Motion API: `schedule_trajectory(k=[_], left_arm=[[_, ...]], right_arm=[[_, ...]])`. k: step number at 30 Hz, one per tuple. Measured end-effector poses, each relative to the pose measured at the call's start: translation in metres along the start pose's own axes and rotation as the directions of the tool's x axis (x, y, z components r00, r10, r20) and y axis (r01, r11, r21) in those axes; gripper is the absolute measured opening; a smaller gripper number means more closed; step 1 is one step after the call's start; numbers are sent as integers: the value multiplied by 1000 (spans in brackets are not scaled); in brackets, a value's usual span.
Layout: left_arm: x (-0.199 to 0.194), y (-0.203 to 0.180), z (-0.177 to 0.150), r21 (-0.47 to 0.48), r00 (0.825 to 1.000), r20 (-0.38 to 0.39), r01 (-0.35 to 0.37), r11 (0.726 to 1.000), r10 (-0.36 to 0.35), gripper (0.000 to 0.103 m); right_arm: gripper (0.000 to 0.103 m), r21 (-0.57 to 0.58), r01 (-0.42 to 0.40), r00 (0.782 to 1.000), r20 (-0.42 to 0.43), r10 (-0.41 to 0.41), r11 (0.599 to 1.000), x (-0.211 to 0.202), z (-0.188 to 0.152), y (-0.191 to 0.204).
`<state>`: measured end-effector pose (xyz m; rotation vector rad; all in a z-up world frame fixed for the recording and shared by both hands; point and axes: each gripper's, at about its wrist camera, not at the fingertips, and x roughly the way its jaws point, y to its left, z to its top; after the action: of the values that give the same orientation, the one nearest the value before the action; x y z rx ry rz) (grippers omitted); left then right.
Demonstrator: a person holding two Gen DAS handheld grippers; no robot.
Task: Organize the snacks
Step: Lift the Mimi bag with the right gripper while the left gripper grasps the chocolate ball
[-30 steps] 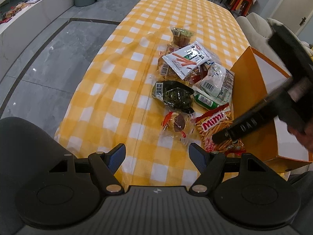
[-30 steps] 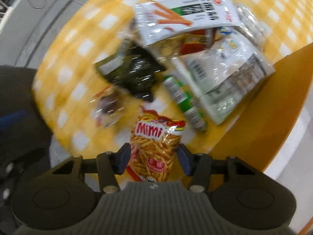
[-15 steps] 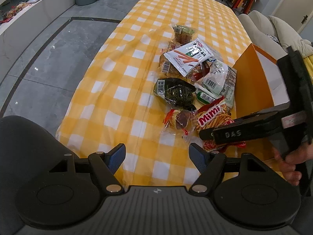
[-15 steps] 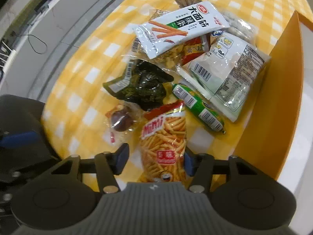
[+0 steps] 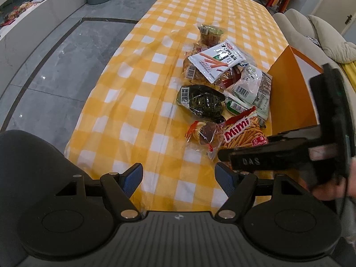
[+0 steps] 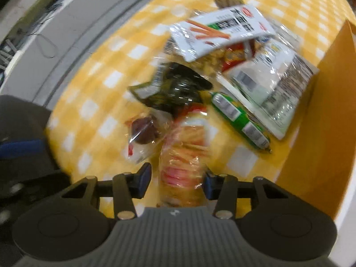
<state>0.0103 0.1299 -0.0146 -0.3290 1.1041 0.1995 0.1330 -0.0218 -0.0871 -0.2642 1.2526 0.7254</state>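
A table (image 5: 155,93) under a yellow-and-white checked cloth carries a heap of snack packets. An orange box (image 5: 291,95) stands on it as well, just right of the heap, with 1 Mimi packet (image 5: 242,133) nearest its front corner.
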Motion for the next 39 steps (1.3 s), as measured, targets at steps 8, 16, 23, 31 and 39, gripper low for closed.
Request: schedule_trajectory(k=[8, 16, 23, 31, 39], left_arm=[[2, 4, 1, -15, 1000, -4, -13, 1000, 13, 86], [2, 1, 1, 1, 999, 15, -39, 999, 39, 86], [10, -10, 19, 59, 998, -43, 47, 997, -45, 87], [49, -48, 39, 239, 997, -73, -19, 971, 38, 88], [93, -68, 49, 375, 992, -103, -33, 926, 77, 90]], right_arm=[[32, 48, 10, 999, 36, -12, 999, 5, -3, -4], [30, 121, 32, 975, 214, -57, 992, -45, -19, -13], [30, 182, -57, 943, 332, -7, 982, -86, -28, -34], [30, 241, -143, 914, 405, 34, 960, -110, -47, -67], [30, 288, -212, 889, 453, 62, 934, -125, -58, -87]])
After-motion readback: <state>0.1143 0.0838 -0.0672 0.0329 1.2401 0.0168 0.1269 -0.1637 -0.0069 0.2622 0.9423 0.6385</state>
